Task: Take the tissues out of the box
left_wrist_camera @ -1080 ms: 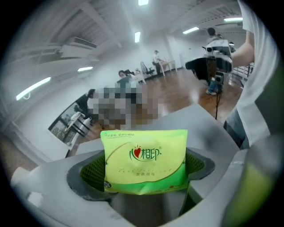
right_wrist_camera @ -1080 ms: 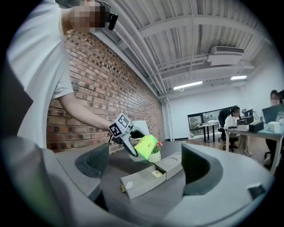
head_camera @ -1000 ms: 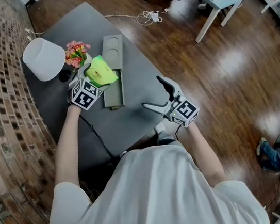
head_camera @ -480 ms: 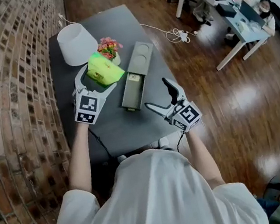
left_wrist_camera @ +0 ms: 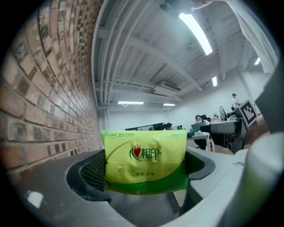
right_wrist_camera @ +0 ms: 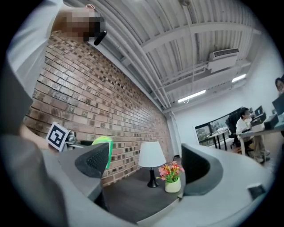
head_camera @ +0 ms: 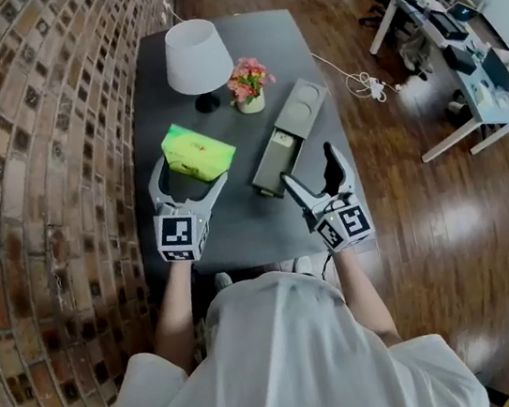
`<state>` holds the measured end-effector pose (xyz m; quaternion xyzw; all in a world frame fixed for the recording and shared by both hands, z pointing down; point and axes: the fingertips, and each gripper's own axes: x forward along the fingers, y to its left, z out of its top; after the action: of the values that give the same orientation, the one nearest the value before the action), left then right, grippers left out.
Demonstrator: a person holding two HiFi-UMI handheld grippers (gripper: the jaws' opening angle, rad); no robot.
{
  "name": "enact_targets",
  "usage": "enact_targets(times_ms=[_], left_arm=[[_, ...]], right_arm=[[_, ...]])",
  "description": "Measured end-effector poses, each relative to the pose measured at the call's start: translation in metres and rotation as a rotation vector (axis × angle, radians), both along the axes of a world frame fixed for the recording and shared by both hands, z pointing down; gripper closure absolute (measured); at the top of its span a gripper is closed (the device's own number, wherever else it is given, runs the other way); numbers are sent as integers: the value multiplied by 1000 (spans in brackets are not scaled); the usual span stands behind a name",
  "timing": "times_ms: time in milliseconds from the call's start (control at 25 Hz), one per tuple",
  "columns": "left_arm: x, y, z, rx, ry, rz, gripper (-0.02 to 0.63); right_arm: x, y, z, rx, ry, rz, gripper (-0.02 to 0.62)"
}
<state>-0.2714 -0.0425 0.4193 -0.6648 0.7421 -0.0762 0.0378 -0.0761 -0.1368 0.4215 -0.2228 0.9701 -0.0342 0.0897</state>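
Two grippers here. Head view: left gripper [head_camera: 188,173] has the green tissue pack [head_camera: 197,151] out, left of the box [head_camera: 290,136]; right gripper [head_camera: 310,167] sits nearer the box. Left gripper view: pack clamped lengthwise between the jaws. Right gripper view: jaws apart, empty.

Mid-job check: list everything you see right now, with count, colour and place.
tissue pack: one, yellow-green, between the left claw's jaws
box: one, grey-green, on the table, right of the pack
lamp: one, white shade, table's far end
flower pot: one, pink flowers, beside the lamp
table: one, dark grey, against the brick wall
cable: one, white, on the floor
left claw: shut on the tissue pack
right claw: open, empty
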Motion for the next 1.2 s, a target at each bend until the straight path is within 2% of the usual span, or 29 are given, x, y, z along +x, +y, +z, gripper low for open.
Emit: enact_targets(times_ms=[240,400,480,680,800,960,1200], left_arm=[[2,43,15,52,31,-137,87],[8,59,22,88,53,-186,88],[15,64,26,104,70,-201,88],[27,61,32,107,91,-199,87],[26,56,35,90,94,-195,87],[19,46,28,106,90,-197,87],[17,42,34,104,99,-185,87]], right_arm=[[6,4,9,25,53,105,91],[9,10,17,60,115,165,91],[10,13,21,64,129,182,134],[16,11,26,54,157,217,141],[19,7,26,53,161,223,141],[17,3,27,57,184,237,141],[5,7,31,63,226,211,141]])
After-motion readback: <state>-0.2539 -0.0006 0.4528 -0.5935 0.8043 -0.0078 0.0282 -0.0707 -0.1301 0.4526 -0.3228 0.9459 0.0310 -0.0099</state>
